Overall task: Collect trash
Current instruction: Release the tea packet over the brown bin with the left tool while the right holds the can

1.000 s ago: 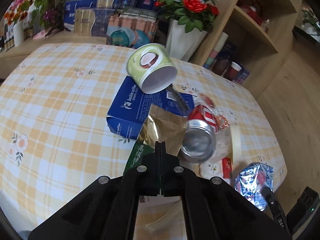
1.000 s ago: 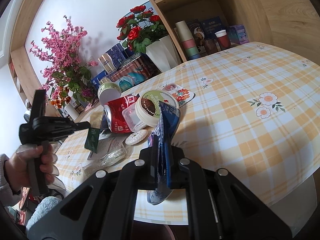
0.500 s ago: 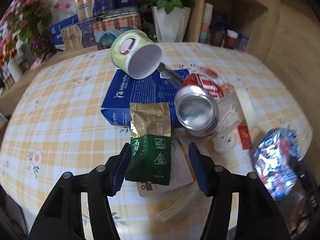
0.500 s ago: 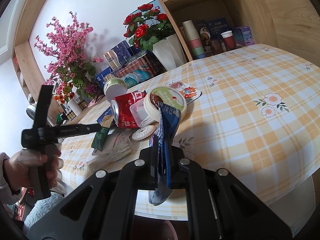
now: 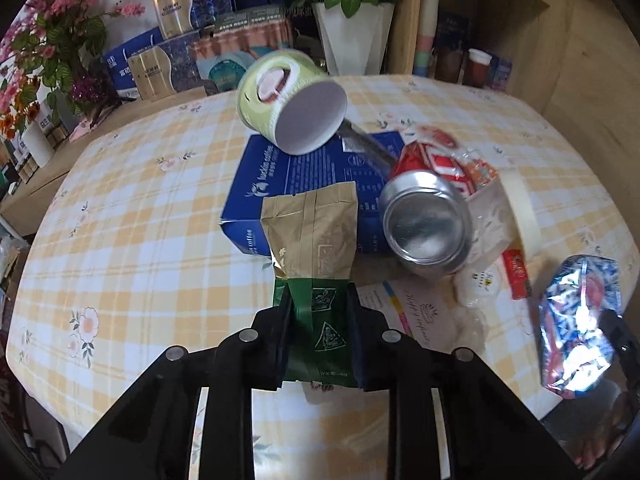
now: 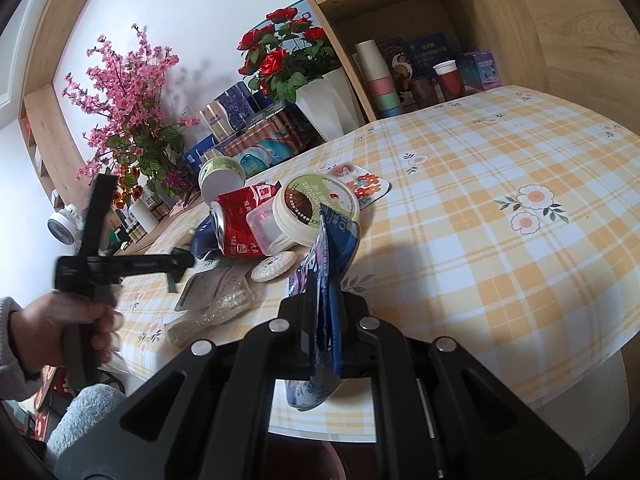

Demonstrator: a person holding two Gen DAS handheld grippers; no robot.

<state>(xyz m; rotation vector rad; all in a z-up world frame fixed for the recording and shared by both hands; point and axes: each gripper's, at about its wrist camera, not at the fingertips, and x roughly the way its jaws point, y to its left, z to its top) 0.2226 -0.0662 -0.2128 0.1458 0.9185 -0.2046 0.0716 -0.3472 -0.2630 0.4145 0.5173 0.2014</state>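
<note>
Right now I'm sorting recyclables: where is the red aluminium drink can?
In the left wrist view the red aluminium drink can lies on its side right of centre, shiny end toward the camera, against the blue coffee box and just right of the gold-and-green foil packet.
</note>
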